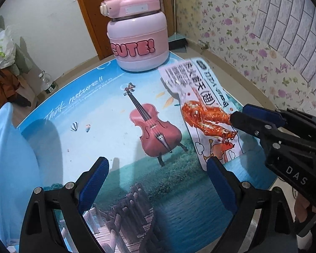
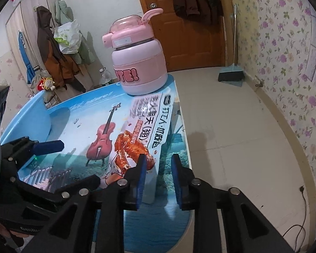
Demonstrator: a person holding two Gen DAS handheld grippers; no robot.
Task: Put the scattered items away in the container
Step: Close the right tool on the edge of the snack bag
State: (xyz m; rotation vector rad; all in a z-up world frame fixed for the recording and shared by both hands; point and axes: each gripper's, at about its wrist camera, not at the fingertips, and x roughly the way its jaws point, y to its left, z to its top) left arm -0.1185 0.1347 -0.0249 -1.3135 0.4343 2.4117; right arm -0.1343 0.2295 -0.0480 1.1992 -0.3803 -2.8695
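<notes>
Right now the right gripper has its jaws slightly apart beside the snack packet, which lies on the table (not yet in the blue tub). Best centre the packet's edge before squeezing; the left gripper gapes wide, empty. Behind, a pink jug reads "CUTE!".

"CUTE!" on the pink jug; "Think nature!!" on the tabletop; "DAS" on the right gripper

Flat white snack packet printed with an orange chicken wing, near the table's right edge; pink jug upright behind; light-blue basin at left.
</notes>
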